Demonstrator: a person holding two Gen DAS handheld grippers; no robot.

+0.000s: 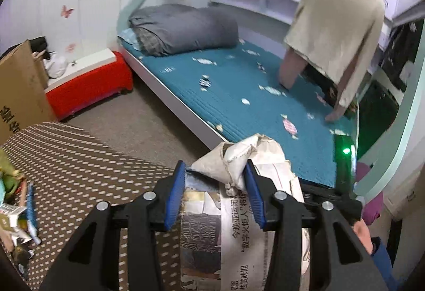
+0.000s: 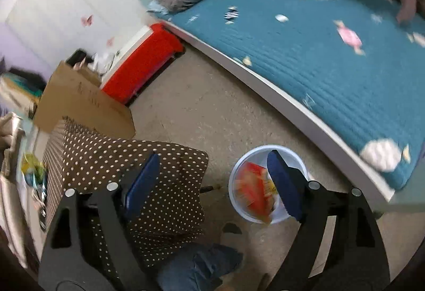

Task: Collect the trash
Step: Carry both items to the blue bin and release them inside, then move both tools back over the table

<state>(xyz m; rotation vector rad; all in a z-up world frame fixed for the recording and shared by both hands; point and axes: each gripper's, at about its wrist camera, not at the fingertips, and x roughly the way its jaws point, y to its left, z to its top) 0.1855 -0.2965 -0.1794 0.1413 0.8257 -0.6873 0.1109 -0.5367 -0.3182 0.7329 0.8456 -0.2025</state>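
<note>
My left gripper (image 1: 215, 171) is shut on a crumpled wad of newspaper (image 1: 239, 224), which fills the space between the blue pads and sticks out past the tips. My right gripper (image 2: 213, 158) is open, with nothing between its fingers. Just beneath its right finger, a white round bin (image 2: 248, 158) stands on the floor with a red-orange wrapper (image 2: 253, 190) lying inside. Several candy wrappers (image 1: 289, 126) are scattered over the teal bed cover (image 1: 239, 105). A white crumpled paper ball (image 2: 381, 154) lies near the bed's corner.
A brown polka-dot cushioned seat (image 2: 164, 171) sits left of the bin, with small litter (image 1: 16, 211) at its edge. A cardboard box (image 2: 79, 102) and a red storage box (image 2: 146, 62) stand by the wall. Another person (image 1: 337, 25) leans on the bed with both hands.
</note>
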